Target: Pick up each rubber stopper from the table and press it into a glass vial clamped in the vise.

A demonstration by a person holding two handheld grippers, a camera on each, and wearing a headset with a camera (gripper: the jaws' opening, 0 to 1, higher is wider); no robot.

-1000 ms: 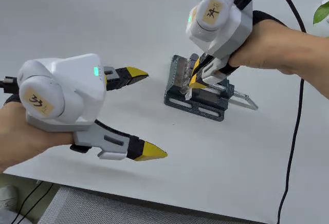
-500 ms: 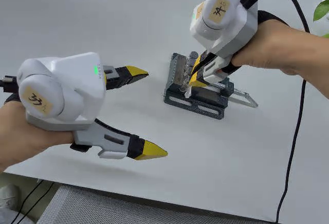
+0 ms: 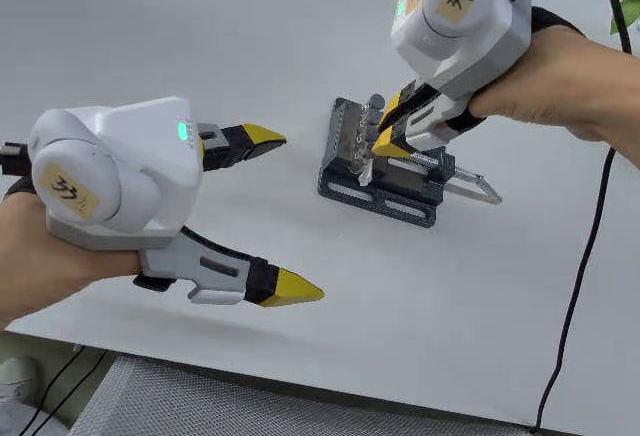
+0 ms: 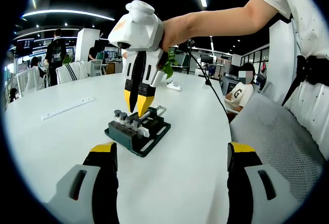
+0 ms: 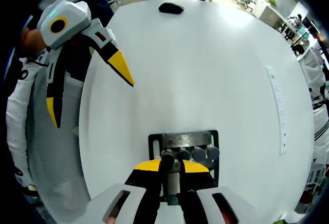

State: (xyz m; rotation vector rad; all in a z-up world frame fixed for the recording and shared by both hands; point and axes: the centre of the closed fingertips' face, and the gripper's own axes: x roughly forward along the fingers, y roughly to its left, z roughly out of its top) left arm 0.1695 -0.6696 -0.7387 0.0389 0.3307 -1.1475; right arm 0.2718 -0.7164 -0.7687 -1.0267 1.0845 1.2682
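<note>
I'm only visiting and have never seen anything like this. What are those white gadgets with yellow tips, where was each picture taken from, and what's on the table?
There is no robot here. A person holds a hand tool with two jaws, called a gripper, in each hand. The ordinary picture comes from a camera on the person's head. The two round pictures come from cameras riding on the grippers, each looking out along its own jaws. The left gripper hangs wide open and holds nothing. The right gripper points down at a small vise on the white table. The vise clamps a row of stoppered vials. The right jaws seem shut on the rubber stopper at the end of that row.
</note>
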